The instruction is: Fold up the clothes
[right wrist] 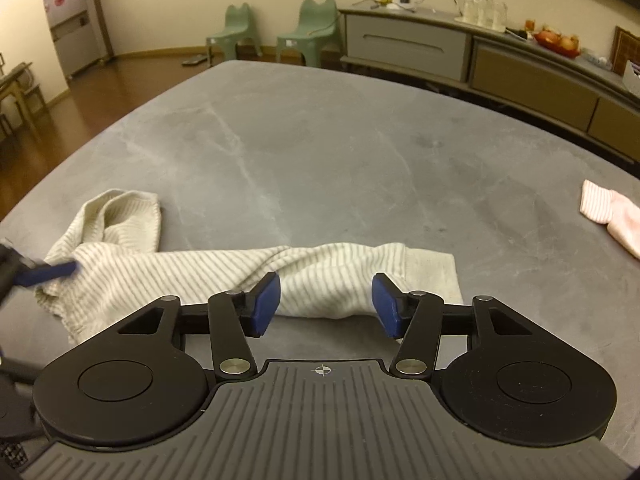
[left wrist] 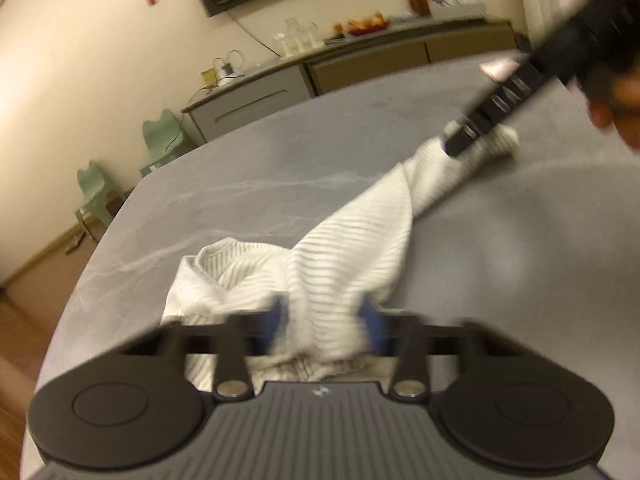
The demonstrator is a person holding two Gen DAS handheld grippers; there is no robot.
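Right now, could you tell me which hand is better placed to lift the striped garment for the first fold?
Left, probably. The left tool already has the striped garment bunched between its blue pads, seemingly pinched. The right tool stands open over the cuffed end, its pads clear of the cloth, so it must close first.

Striped garment (right wrist: 224,276) lies on table (right wrist: 320,152), pink cloth (right wrist: 612,218) well right.
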